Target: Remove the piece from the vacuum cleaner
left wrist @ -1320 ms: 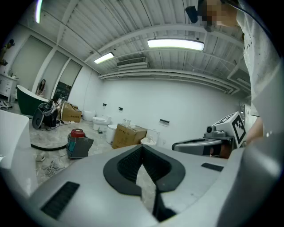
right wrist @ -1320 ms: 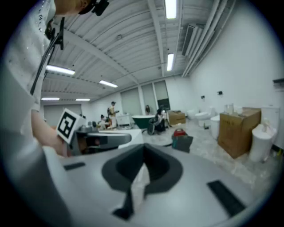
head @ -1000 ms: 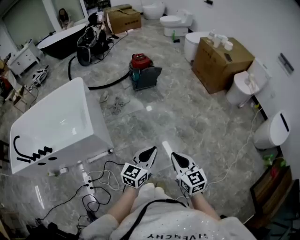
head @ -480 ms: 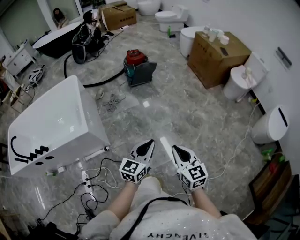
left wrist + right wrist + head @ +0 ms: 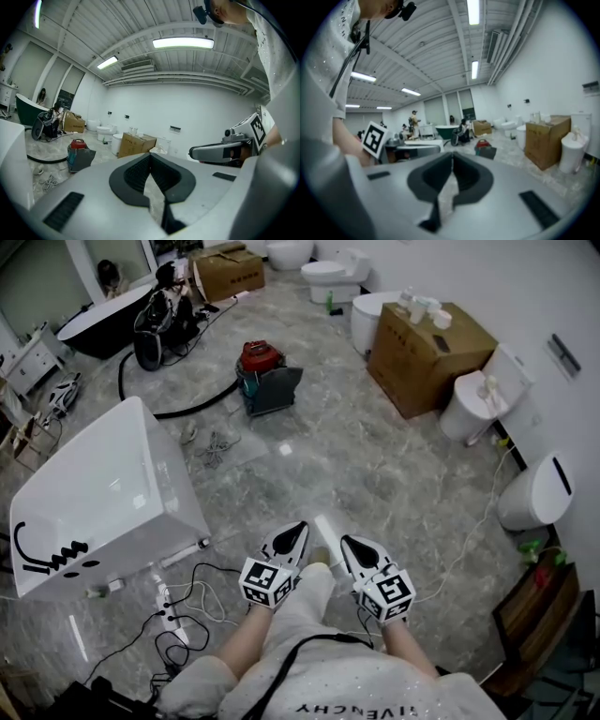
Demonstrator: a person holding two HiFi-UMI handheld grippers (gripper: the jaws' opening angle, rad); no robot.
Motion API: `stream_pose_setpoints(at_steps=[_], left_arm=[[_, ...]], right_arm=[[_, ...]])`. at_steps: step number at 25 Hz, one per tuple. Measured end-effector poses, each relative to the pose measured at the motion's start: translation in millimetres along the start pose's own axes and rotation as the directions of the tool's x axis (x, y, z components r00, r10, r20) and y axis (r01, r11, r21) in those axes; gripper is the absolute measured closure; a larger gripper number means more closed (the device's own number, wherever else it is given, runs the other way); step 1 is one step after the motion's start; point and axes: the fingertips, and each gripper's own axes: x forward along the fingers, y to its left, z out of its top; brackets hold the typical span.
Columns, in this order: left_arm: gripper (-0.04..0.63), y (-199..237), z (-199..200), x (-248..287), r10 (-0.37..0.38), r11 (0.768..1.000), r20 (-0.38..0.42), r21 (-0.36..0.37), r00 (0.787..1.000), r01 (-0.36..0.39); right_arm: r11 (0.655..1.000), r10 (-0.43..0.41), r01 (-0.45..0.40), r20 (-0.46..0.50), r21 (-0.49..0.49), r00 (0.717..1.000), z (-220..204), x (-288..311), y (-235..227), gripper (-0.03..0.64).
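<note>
Left tongs (image 5: 296,530) (image 5: 150,158): jaws together, nothing between them. Right tongs (image 5: 348,546) (image 5: 452,158): likewise shut and empty. Both are held low in front of the person, side by side, pointing across the floor (image 5: 375,474). The vacuum cleaner (image 5: 259,369) (image 5: 76,151) (image 5: 483,147) stands on the floor well ahead of both tongs, past the white bathtub (image 5: 103,493) and left of the cardboard box (image 5: 427,348). It is a canister with a red top and a teal body. A dark grey panel (image 5: 279,390) leans at its near side, and a black hose (image 5: 178,412) runs off to its left. Which of these is the piece to remove cannot be told at this range. Judgement: the grey panel looks like rigid moulded plastic, so light, stiff and smooth, with some risk of slipping in a narrow grip. Best taken at a free edge or lip, not on a flat face. If the piece is the hose, it will flex, so grip at the stiff cuff by the body. The canister appears light enough to shift when pulled, so one pair of tongs should brace the body. A latch or friction fit is possible but not visible.
</note>
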Motion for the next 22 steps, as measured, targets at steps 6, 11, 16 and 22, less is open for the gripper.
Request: stream_pose_setpoints(at_steps=[6, 11, 16, 22], left_arm=[[0.572, 15, 2, 59, -0.009, 1.0, -0.002, 0.006, 1.0, 0.009], [0.572, 24, 18, 114, -0.033, 0.999, -0.002, 0.038, 0.999, 0.033], [0.572, 44, 33, 160, -0.043, 0.998, -0.002, 0.042, 0.999, 0.043], [0.572, 64, 46, 203, -0.05, 0.997, 0.001, 0.053, 0.999, 0.05]], right_arm=[[0.999, -0.052, 0.052, -0.003, -0.014, 0.999, 13, 18, -54, 0.603], [0.994, -0.106, 0.106, -0.012, 0.01, 0.994, 29, 36, -115, 0.603], [0.995, -0.097, 0.097, -0.02, -0.01, 0.995, 46, 71, -151, 0.603], [0.998, -0.061, 0.061, -0.011, -0.031, 0.998, 66, 101, -180, 0.603]])
